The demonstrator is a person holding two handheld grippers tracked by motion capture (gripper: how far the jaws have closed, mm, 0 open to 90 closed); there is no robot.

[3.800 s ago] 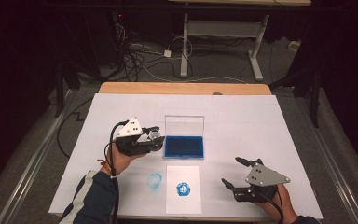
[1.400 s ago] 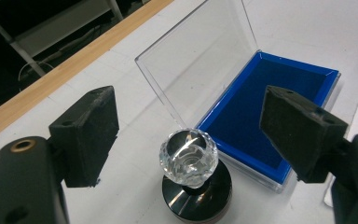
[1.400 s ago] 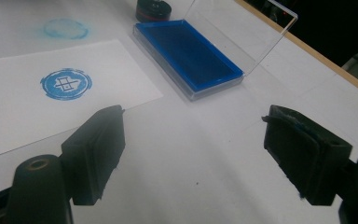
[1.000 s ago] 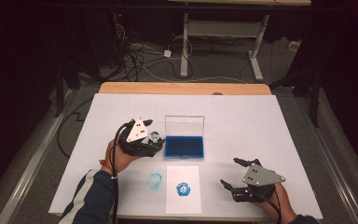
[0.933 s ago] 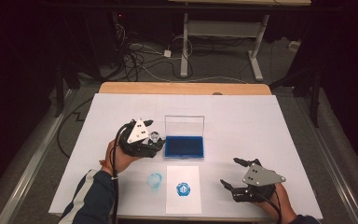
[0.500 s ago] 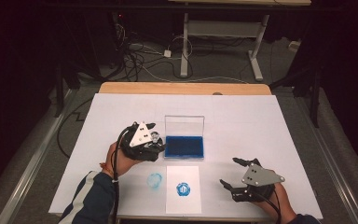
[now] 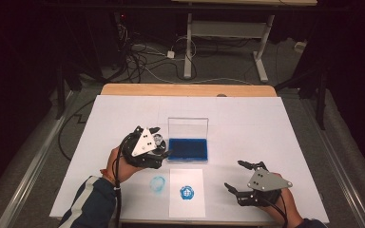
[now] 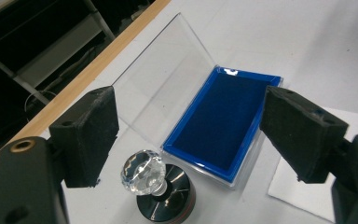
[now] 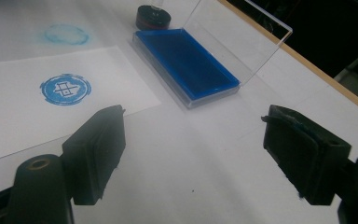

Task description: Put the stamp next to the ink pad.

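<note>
Two grippers work over the white table [image 7: 266, 123], and we attend first to the stamp [image 8: 161, 184], the thing nearest the left gripper [image 8: 186, 135]. It has a faceted, clear crystal knob on a short neck, set upon a round black base whose top shines with bright streaks; a thin reddish line shows near the base's lower edge. It stands upright on the table, just beside the near corner of the ink pad box [image 8: 223, 128], and we cannot tell whether the two touch. In the left gripper view we see the stamp low between our black jaws, closer to the left one, with clear space on both sides: the jaws stand wide and hold nothing.

The ink pad box is a shallow clear case with a deep blue pad inside and its transparent lid [image 8: 161, 79] raised toward the table's far edge. In the high view the left gripper [image 7: 157, 142] sits just left of the box [image 7: 188, 148].

The right gripper [image 7: 240, 176] rests near the table's front right, well apart from the stamp, its jaws also spread wide and empty. Between the hands lies a white sheet [image 7: 186, 192] bearing a round blue print [image 7: 186, 193], and a fainter blue ring [image 7: 158, 183] marks the table just left of it.
</note>
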